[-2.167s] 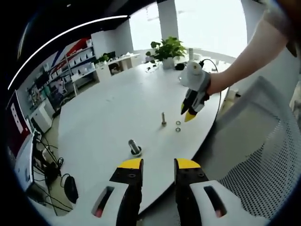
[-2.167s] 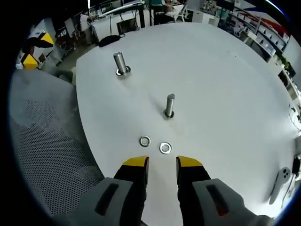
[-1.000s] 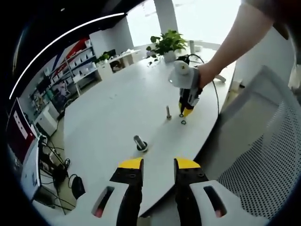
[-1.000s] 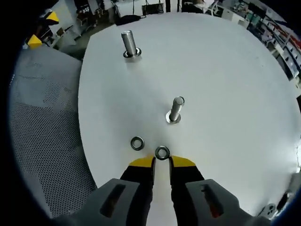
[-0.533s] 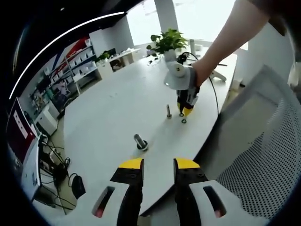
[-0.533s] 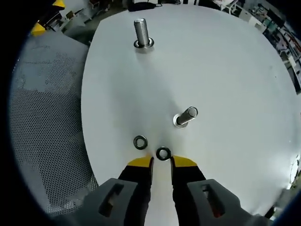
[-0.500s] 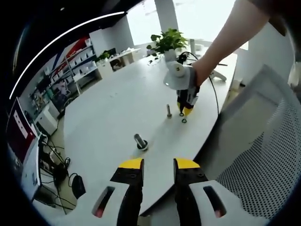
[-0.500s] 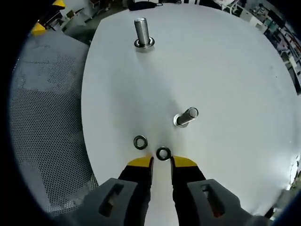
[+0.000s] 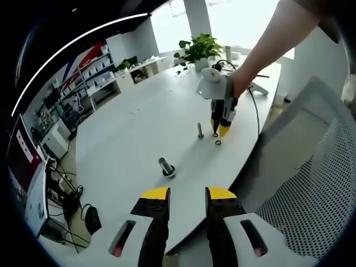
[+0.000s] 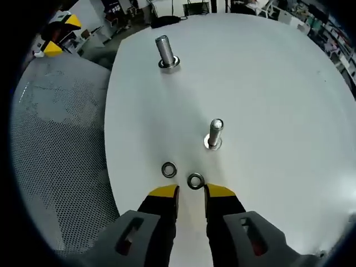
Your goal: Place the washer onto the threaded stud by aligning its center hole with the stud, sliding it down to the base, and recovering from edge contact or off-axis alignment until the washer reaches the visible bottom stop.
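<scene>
I've got the right gripper (image 10: 191, 192) down at the white oval table (image 10: 267, 83), yellow-tipped jaws a narrow gap apart with nothing clamped between them. Just past the tips lies a small flat steel washer (image 10: 195, 181), flat on the tabletop and touching neither jaw as far as I can see. A second steel washer (image 10: 169, 169) sits just beside it, to its left in the right gripper view, also flat on the table. Beyond the pair stands the short threaded steel stud (image 10: 214, 133), upright on its base, its shaft bare. Farther off, near the table's edge, there's a taller threaded steel stud (image 10: 165, 52), upright too. Grey mesh chair fabric (image 10: 61, 144) lies alongside the table.

In the left gripper view, my left gripper (image 9: 187, 194) hangs off the table edge, well apart from the work, jaws parted and holding nothing. From there I see the right gripper (image 9: 220, 131) pointing down, near the short stud (image 9: 200, 130), with a washer (image 9: 217, 142) below its tips. The taller stud (image 9: 166, 167) is nearer me, a potted green plant (image 9: 198, 50) at the far end.
</scene>
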A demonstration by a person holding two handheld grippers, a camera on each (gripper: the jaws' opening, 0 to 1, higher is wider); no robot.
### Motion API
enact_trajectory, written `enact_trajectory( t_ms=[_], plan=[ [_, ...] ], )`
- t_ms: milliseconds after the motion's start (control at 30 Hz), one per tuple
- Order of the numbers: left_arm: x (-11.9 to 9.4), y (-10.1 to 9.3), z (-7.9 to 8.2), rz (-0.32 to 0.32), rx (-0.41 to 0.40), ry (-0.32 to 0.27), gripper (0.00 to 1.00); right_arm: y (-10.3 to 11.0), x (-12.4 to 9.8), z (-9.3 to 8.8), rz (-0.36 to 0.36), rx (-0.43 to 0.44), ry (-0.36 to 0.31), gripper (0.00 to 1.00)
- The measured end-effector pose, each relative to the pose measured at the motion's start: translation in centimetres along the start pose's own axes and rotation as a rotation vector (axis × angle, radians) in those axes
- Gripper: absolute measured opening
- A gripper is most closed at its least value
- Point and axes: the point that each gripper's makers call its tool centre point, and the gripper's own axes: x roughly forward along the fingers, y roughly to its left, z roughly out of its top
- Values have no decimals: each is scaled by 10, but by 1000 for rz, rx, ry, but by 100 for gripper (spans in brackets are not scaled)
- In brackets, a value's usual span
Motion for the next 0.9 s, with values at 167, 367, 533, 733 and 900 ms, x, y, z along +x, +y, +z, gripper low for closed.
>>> enact_trajectory(
  t_ms=[167,367,533,733,900],
  plan=[
    [0,0,0,0,6,1,23,1,1,1,-32,-97,67,19],
    [1,-1,-2,3,16,12,23,3,3,5,-56,-61,113,20],
    [1,-1,-2,4,22,13,23,0,5,3,-93,-123,166,19],
    [1,-1,-1,2,22,9,23,0,6,4,-109,-157,210,18],
    [1,-1,-1,0,20,6,23,1,7,4,-119,-195,275,19]
  ],
)
